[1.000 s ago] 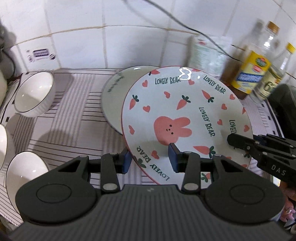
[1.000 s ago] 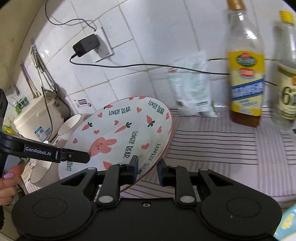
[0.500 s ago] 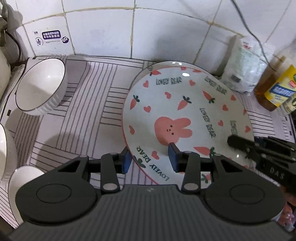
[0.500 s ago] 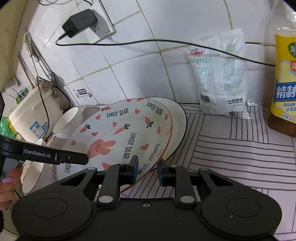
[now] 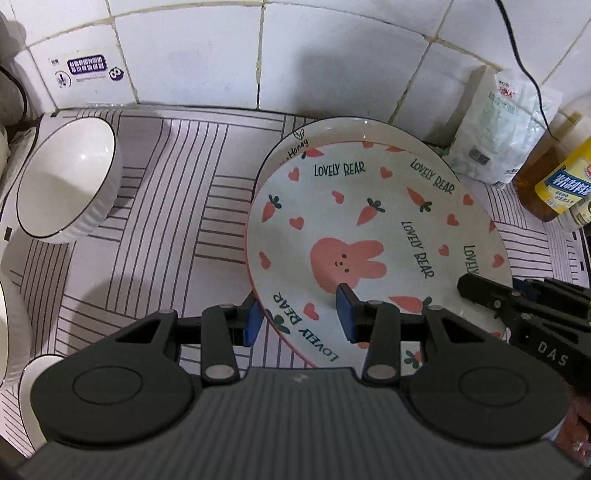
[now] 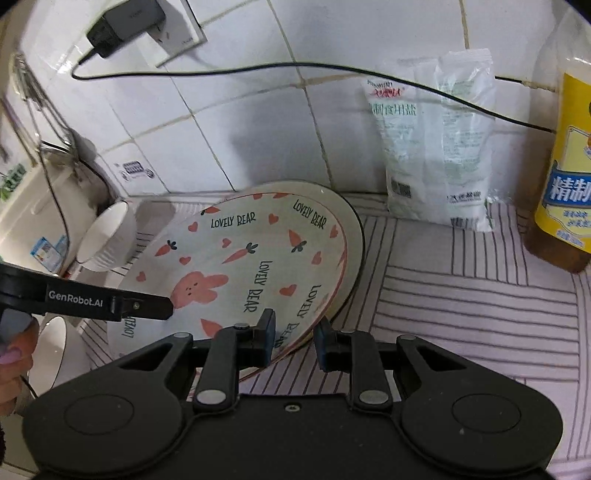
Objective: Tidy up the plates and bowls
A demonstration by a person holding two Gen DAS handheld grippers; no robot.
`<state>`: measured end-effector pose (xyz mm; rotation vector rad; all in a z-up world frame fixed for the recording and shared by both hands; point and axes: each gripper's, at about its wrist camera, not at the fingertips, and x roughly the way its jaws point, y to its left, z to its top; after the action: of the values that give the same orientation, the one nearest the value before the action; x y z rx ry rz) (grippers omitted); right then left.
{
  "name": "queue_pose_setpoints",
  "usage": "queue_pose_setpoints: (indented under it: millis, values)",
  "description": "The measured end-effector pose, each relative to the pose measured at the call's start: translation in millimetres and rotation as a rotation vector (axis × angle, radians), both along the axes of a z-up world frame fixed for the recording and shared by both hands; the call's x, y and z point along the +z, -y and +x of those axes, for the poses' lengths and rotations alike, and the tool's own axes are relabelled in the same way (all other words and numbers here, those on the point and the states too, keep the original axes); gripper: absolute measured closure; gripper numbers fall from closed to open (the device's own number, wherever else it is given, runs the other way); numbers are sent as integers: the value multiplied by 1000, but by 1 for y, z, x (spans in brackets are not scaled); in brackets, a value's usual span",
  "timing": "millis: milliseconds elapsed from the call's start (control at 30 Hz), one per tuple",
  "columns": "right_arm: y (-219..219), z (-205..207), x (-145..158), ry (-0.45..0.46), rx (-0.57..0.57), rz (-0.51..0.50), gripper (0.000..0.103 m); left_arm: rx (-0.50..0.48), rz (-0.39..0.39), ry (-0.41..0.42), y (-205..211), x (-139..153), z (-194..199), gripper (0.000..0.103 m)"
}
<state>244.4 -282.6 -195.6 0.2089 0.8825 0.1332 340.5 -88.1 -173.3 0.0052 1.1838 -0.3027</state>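
A rabbit-and-carrot plate (image 5: 369,229) reading "LOVELY BEAR" hangs over a second, plain-rimmed plate (image 5: 295,142) and covers most of it. Whether the two touch I cannot tell. My left gripper (image 5: 299,319) is shut on the rabbit plate's near-left rim, one pad under it and one on top. In the right wrist view my right gripper (image 6: 295,339) is shut on the same plate (image 6: 236,266) at its near-right rim, with the lower plate (image 6: 351,229) showing behind. White bowls sit at the left: one (image 5: 66,181) tipped on its side, another (image 5: 37,373) at the frame's edge.
A striped mat (image 5: 166,240) covers the counter up to the tiled wall. A salt bag (image 6: 436,155) and an oil bottle (image 6: 565,184) stand at the right. A cable (image 6: 332,68) runs from a wall charger (image 6: 125,26). A rice cooker (image 6: 22,206) is at far left.
Both grippers carried the rabbit plate toward the wall and lower. It now sits over the second plate, which showed well out to its left a second ago.
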Motion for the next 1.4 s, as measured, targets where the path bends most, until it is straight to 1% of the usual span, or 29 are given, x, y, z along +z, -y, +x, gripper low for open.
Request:
queue_pose_setpoints:
  millis: [100, 200, 233, 267, 300, 400, 467, 700, 800, 867, 900, 933, 1000, 1100, 1300, 1400]
  values:
    - [-7, 2, 1, -31, -37, -16, 76, -1, 1, 0, 1, 0, 4, 63]
    - [-13, 1, 5, -27, -61, -40, 76, -12, 2, -3, 2, 1, 6, 63]
    - [-15, 2, 5, -29, -65, -55, 75, -16, 3, -10, 4, -1, 6, 64]
    - [-18, 3, 6, -38, -69, -86, 71, -9, -3, -11, 4, -2, 7, 64]
    - [-25, 6, 7, -47, -71, -137, 69, -8, -6, -14, 5, -3, 6, 64]
    - [-40, 4, 6, -27, -72, -274, 65, -16, 5, -19, 6, -4, 5, 63]
    - [-43, 4, 4, -22, -71, -313, 63, -15, 16, -21, 8, -4, 6, 64]
    - [-44, 9, -3, 26, -83, -335, 62, -26, 21, -37, 8, -3, 6, 66]
    - [-45, 6, -7, 64, -89, -349, 62, -20, 37, -22, 11, -1, -1, 66]
    - [-46, 0, -5, 83, -116, -355, 64, -20, 36, -21, 14, -1, -6, 65]
    - [-48, -4, -3, 98, -134, -369, 64, -16, 31, -4, 16, 1, -10, 64]
    - [-49, -10, 1, 114, -142, -380, 64, -13, 44, 14, 19, 4, -14, 64]
    - [-48, -21, 8, 137, -164, -369, 64, -23, 70, 40, 23, 11, -21, 64]
    - [-41, -39, 18, 159, -176, -341, 64, -46, 86, 74, 28, 23, -35, 64]
    - [-18, -93, 42, 220, -195, -193, 64, -116, 95, 114, 37, 49, -61, 62]
    - [-13, -121, 55, 261, -198, -189, 63, -161, 90, 130, 43, 62, -76, 61]
